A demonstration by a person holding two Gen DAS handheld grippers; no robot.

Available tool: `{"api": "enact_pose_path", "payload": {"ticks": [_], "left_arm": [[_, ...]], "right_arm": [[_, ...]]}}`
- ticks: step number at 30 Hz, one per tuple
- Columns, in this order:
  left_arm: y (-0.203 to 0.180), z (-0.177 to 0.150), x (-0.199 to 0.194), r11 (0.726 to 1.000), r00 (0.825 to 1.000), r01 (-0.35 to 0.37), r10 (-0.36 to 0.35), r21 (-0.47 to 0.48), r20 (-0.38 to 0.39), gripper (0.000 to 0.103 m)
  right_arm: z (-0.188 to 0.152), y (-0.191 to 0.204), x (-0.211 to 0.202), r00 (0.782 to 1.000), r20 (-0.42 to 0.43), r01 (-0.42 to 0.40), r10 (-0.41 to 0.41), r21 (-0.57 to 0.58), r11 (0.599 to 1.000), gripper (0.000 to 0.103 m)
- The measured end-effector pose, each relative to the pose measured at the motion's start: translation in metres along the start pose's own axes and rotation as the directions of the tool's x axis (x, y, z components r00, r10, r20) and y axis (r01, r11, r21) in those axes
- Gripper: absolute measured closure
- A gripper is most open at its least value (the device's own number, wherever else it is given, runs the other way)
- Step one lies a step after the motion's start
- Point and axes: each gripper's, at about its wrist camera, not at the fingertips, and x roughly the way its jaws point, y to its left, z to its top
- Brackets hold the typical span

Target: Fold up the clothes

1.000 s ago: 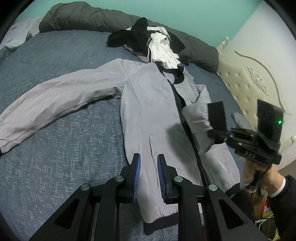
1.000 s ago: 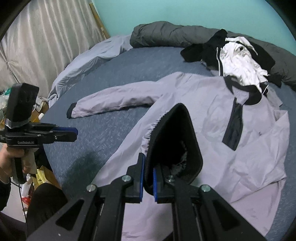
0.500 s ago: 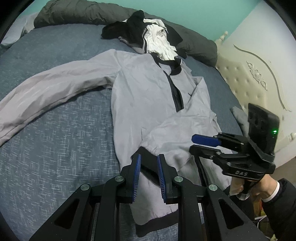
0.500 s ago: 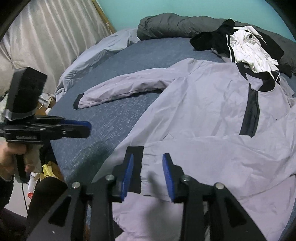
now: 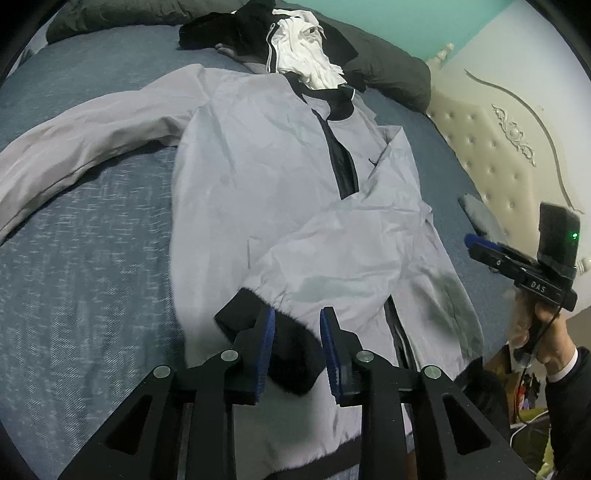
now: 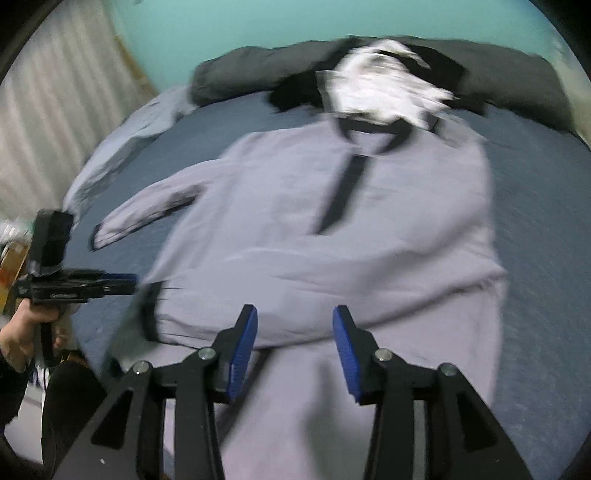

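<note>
A grey jacket (image 5: 258, 177) lies flat mid-bed (image 5: 74, 277), one sleeve folded across its front, collar toward the dark duvet (image 5: 388, 70) and clothes pile (image 5: 295, 48) at the head edge. Teal wall (image 6: 221, 33), curtain (image 6: 55, 110), tufted headboard (image 5: 491, 155). Left gripper (image 5: 295, 347) and right gripper (image 6: 291, 343) both spread, holding nothing.

Both wrist views close, sharing jacket (image 5: 258, 177) — bed (image 5: 92, 258)

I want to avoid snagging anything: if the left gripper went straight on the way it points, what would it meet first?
Most likely the black cuff of the folded sleeve, lying between the open left gripper fingers on the grey jacket. How high the gripper hangs above it is unclear.
</note>
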Motion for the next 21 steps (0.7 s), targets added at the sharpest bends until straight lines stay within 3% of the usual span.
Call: {"api": "enact_pose_path", "payload": {"ticks": [7,11,16,21], "left_arm": [[-0.013,0.015,0.027,1.0,1.0,0.025,-0.025,0.002,0.011,0.075],[-0.02,0.024,0.042,0.999,0.999,0.031,-0.031,0.011,0.013,0.075],[-0.023,0.033,0.06,0.999,1.0,0.029,-0.029,0.016,0.011,0.075],[-0.024,0.035,0.079,1.0,1.0,0.012,-0.012,0.028,0.005,0.075]], "right_arm": [[-0.014,-0.1,-0.016,0.989,0.015,0.142,-0.145,0.146,0.979,0.06],[-0.015,-0.134,-0.011,0.973,-0.003,0.229,-0.231,0.156,0.961,0.06],[-0.01,-0.162,0.009,0.955,-0.033,0.296,-0.294,0.133,0.946,0.06],[0.005,-0.168,0.038,0.949,-0.051,0.313,-0.31,0.068,0.947,0.06]]}}
